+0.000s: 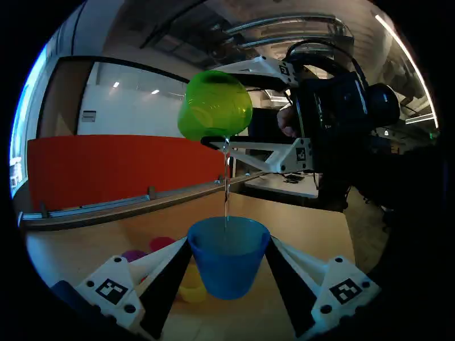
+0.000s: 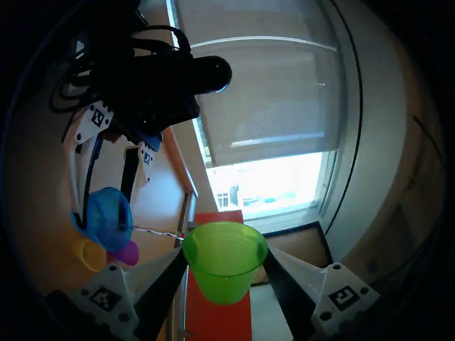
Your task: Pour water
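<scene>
In the left gripper view my left gripper (image 1: pixel 228 267) is shut on an upright blue cup (image 1: pixel 228 264). Above it a green cup (image 1: pixel 215 105) is tipped over in the right gripper (image 1: pixel 211 102), and a thin stream of water (image 1: pixel 226 182) falls from it into the blue cup. In the right gripper view my right gripper (image 2: pixel 226 267) is shut on the green cup (image 2: pixel 224 261). Farther off to the left there, the left gripper (image 2: pixel 102 219) holds the blue cup (image 2: pixel 105 219), and the water stream (image 2: pixel 156 231) runs between the two cups.
A wooden table (image 1: pixel 296 221) lies below, with a yellow cup (image 1: pixel 192 287), a purple cup (image 1: pixel 133 255) and a red cup (image 1: pixel 161 243) standing on it near the left fingers. A red partition (image 1: pixel 114 167) runs along the table's far edge. A bright window (image 2: pixel 267 187) is beyond.
</scene>
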